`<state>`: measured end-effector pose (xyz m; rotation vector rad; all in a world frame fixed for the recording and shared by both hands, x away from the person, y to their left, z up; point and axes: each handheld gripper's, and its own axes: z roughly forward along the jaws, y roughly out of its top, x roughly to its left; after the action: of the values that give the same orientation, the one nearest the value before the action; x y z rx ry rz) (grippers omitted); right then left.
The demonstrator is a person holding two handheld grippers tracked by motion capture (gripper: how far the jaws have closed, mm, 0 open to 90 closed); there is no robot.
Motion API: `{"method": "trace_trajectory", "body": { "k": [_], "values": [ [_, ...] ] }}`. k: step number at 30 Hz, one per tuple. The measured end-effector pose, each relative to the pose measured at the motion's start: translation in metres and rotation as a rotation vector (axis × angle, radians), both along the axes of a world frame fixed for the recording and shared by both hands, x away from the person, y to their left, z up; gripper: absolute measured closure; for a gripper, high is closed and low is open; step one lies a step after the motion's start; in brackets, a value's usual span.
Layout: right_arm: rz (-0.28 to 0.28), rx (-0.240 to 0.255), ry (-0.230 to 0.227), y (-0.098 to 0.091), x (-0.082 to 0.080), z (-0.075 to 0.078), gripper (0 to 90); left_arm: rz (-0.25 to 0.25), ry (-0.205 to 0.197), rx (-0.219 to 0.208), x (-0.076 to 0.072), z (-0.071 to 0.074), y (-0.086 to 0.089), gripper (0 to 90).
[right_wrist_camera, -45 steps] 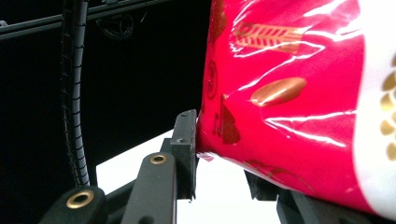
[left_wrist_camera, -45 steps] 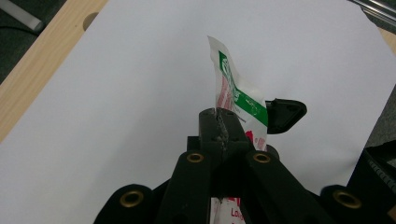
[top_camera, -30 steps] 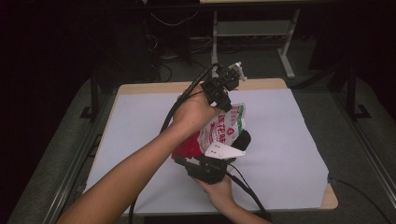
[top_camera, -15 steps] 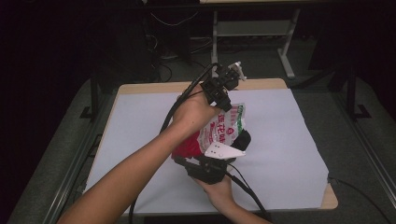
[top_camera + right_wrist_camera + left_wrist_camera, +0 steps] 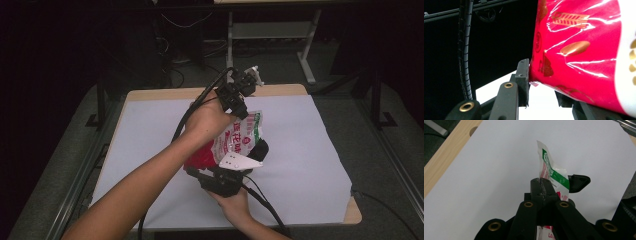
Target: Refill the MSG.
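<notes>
Snack bag (image 5: 235, 142) is hanging above the white table sheet (image 5: 310, 150), between both tools. Left gripper (image 5: 541, 185) is pinching its top edge; right gripper (image 5: 540, 82) is clamping its red lower body. Pulling apart too hard risks bursting the bag and spilling the contents.

Between the earlier pictures and this one, nothing visibly changed. The snack bag (image 5: 235, 142) hung exactly as before, pinched at its top edge between the left gripper (image 5: 239, 100)'s fingertips and clamped at its red lower end between the right gripper (image 5: 220, 175)'s fingers, above the white table sheet (image 5: 305, 150).
</notes>
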<state>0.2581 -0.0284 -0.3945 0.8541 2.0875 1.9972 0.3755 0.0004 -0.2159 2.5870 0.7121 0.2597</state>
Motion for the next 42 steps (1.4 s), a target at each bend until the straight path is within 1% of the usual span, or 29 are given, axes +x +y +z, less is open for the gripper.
{"method": "trace_trajectory", "body": {
  "k": [10,15,24,37,42],
  "values": [
    [0.003,0.004,0.002,0.0002,0.0003,0.0003,67.2,0.0,0.002,0.009,0.001,0.0004,-0.0004,90.0],
    [0.005,0.004,0.0,0.0003,0.0004,0.0005,67.1,0.007,0.003,0.004,0.0013,0.0001,-0.0002,90.0],
    [0.006,0.005,0.001,0.0005,0.0001,0.0008,67.1,0.005,0.0,0.01,0.0014,-0.0004,-0.001,90.0],
    [0.004,0.011,0.002,0.0004,-0.0006,0.0018,66.9,0.001,0.002,0.032,0.0022,-0.0008,-0.0053,90.0],
    [0.002,0.012,0.003,0.0,-0.0006,0.0021,66.9,-0.001,0.001,0.034,0.0025,-0.0007,-0.006,90.0]
  ]
}}
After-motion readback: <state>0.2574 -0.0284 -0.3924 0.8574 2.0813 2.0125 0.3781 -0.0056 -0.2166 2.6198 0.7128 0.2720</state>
